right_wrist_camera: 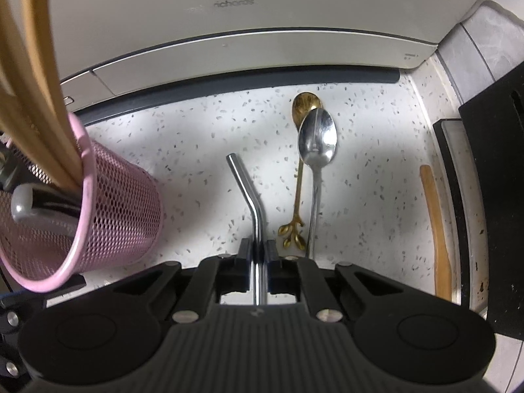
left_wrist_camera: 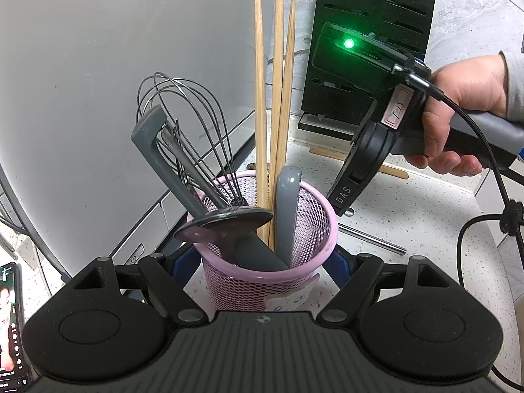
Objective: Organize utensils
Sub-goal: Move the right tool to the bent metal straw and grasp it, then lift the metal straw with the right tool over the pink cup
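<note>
Big pale appliance (right_wrist_camera: pixel 229 32) along the far edge of the speckled bench (right_wrist_camera: pixel 196 137), filling the left of the left wrist view too. Black slotted block (left_wrist_camera: pixel 373 32) at far right, standing on the bench. Pink mesh cup (left_wrist_camera: pixel 268 255) upright at near centre, clamped between the fingers of the left claw (left_wrist_camera: pixel 265 262), one blue-padded finger on each side of its wall. Crowded inside the cup: wire whisk (left_wrist_camera: pixel 183 124), three long wooden sticks (left_wrist_camera: pixel 260 114), grey handle (left_wrist_camera: pixel 288 209), dark ladle (left_wrist_camera: pixel 226 222). Right claw (right_wrist_camera: pixel 261 255) pointing down at the bench just right of the cup, gripped by a hand (left_wrist_camera: pixel 465 111), fingers closed tight on a bent metal straw (right_wrist_camera: pixel 245 193). Straw's angled end toward the far appliance, shaft running back between the pads. Silver spoon (right_wrist_camera: pixel 317 140) just right of the straw, lying over a gold spoon (right_wrist_camera: pixel 299 190) with a leaf-shaped end. Wooden stick (right_wrist_camera: pixel 437 229) farther right, beside the block's base. Phone (left_wrist_camera: pixel 9 327) with lit screen at the near left edge.
</note>
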Available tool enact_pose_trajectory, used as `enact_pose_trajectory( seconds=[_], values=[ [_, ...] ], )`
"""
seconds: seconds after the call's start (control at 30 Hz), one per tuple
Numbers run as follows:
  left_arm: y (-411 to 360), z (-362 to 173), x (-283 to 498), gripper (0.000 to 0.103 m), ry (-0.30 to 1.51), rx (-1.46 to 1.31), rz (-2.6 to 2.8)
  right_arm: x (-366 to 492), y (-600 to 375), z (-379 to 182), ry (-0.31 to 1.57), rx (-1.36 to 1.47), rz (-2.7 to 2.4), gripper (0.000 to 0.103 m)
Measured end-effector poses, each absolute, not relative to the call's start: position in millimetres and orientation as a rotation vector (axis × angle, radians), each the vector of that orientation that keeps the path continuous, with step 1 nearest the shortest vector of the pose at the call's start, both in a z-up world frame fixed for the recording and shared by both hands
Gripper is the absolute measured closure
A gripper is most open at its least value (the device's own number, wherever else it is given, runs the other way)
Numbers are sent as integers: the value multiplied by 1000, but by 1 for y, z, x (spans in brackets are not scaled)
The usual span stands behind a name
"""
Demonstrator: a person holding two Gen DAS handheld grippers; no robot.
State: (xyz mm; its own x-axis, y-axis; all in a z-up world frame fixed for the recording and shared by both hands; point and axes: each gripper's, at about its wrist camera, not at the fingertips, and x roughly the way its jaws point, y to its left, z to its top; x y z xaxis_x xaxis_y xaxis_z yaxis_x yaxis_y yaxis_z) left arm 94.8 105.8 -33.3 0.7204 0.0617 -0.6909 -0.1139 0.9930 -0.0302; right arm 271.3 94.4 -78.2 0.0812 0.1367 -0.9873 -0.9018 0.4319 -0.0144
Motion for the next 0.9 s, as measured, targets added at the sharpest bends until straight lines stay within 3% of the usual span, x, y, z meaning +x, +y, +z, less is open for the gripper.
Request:
enact_pose_trajectory(
  seconds=[0.57,0.9],
  values=[
    [107,-33,97,11,768,-78,92,254,73,-75,1125,-718,890,100],
    [106,-34,97,11,764,-80,97,249,35,-36,1030,-554,898,100]
  ],
)
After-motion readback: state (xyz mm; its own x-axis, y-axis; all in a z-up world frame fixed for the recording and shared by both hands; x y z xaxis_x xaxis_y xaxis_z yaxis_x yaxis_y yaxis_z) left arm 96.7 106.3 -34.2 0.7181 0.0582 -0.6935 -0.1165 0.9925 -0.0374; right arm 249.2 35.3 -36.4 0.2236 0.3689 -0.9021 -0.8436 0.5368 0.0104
